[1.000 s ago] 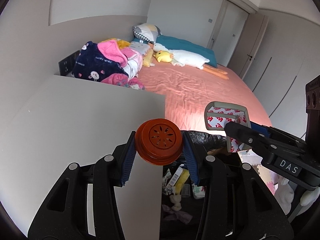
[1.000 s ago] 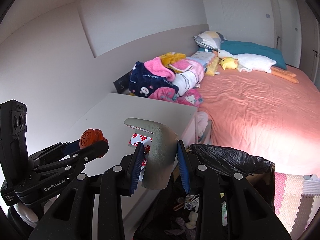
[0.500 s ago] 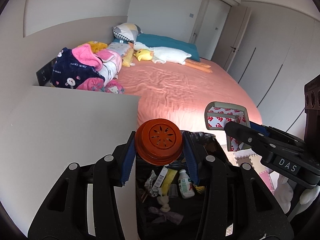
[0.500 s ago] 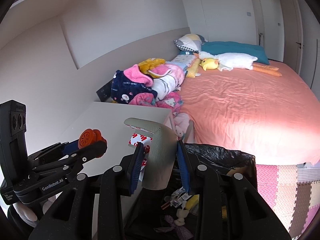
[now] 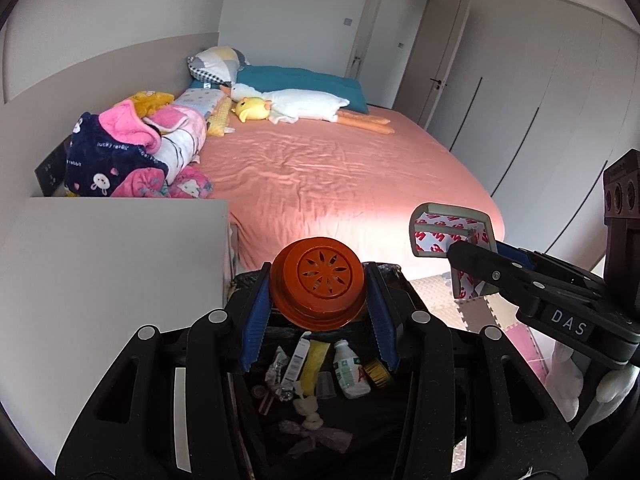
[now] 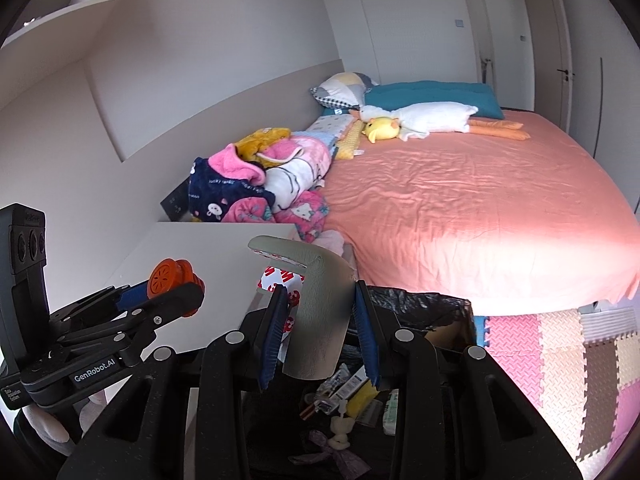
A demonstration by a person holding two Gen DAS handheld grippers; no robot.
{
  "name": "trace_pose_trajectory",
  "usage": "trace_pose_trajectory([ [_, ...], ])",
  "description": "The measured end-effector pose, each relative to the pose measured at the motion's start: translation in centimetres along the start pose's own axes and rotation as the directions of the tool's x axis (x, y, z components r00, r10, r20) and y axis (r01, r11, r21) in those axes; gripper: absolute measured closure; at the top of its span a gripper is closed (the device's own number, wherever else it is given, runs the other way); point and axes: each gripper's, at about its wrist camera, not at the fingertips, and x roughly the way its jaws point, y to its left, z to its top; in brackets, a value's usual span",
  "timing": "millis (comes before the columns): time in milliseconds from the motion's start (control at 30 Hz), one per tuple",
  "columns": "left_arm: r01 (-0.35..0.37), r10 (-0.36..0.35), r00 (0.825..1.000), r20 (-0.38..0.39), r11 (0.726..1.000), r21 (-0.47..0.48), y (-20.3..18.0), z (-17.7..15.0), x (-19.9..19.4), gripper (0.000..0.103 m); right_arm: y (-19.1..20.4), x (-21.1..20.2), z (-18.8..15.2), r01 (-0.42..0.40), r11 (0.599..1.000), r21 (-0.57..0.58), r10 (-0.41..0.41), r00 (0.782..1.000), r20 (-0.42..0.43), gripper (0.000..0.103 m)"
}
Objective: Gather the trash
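Note:
My left gripper (image 5: 318, 294) is shut on an orange round lid (image 5: 318, 286) and holds it over the open black-lined trash bin (image 5: 384, 276). My right gripper (image 6: 320, 320) is shut on a grey foam corner guard (image 6: 320, 312) with red-printed adhesive backing, also above the bin (image 6: 440, 304). Each gripper shows in the other's view: the right one with the guard (image 5: 448, 232), the left one with the lid (image 6: 170, 276). The bin holds several scraps, among them a small white bottle (image 5: 350, 368) and a yellow wrapper (image 5: 312, 364).
A white bedside table (image 5: 100, 272) stands left of the bin. The bed with a salmon sheet (image 5: 320, 176) lies behind, with piled clothes (image 5: 132, 152) and plush toys (image 5: 296, 106). Foam floor mats (image 6: 568, 360) lie to the right. Wardrobe doors line the right wall.
Both grippers have moved right, off the white table and over the trash bin, still holding the lid and the corner guard. More of the bin's contents shows now.

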Motion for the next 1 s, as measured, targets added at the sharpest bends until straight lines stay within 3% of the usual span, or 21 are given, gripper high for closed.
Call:
trace_pose_trajectory([
  [267,0.063,-0.063,0.998,-0.023,0.998,0.020,-1.3,0.4,1.2,0.058,-2.1,-0.8,0.0,0.030,0.999,0.043,-0.031,0.999,0.013,0.067],
  [300,0.074,-0.074,0.997,-0.032,0.997,0.015,-1.3,0.5,1.4,0.049,-2.4,-0.9,0.0,0.029,0.998,0.055,-0.030,0.999,0.019,0.065],
  [333,0.073,-0.073,0.997,-0.034,0.997,0.005,-1.2,0.5,1.5,0.038,-2.7,-1.1,0.1,0.035,0.997,0.072,-0.037,0.999,0.026,0.052],
  [367,0.071,-0.072,0.997,-0.023,0.997,-0.006,-1.1,0.6,1.5,0.017,-2.9,-1.3,0.1,0.047,0.995,0.091,-0.051,0.998,0.041,0.043],
  [400,0.069,-0.069,0.998,-0.003,0.998,-0.015,-1.1,0.7,1.3,0.012,-3.1,-1.6,0.2,0.061,0.992,0.106,-0.067,0.996,0.058,0.032],
  [500,0.055,-0.054,0.998,0.036,0.998,-0.034,-1.0,1.2,0.9,0.006,-3.5,-1.8,0.4,0.071,0.991,0.109,-0.078,0.995,0.065,0.030],
  [1000,0.013,-0.013,0.999,0.029,1.000,-0.003,-1.4,1.6,1.2,0.007,-3.7,-1.8,0.4,0.073,0.992,0.100,-0.079,0.995,0.058,0.030],
])
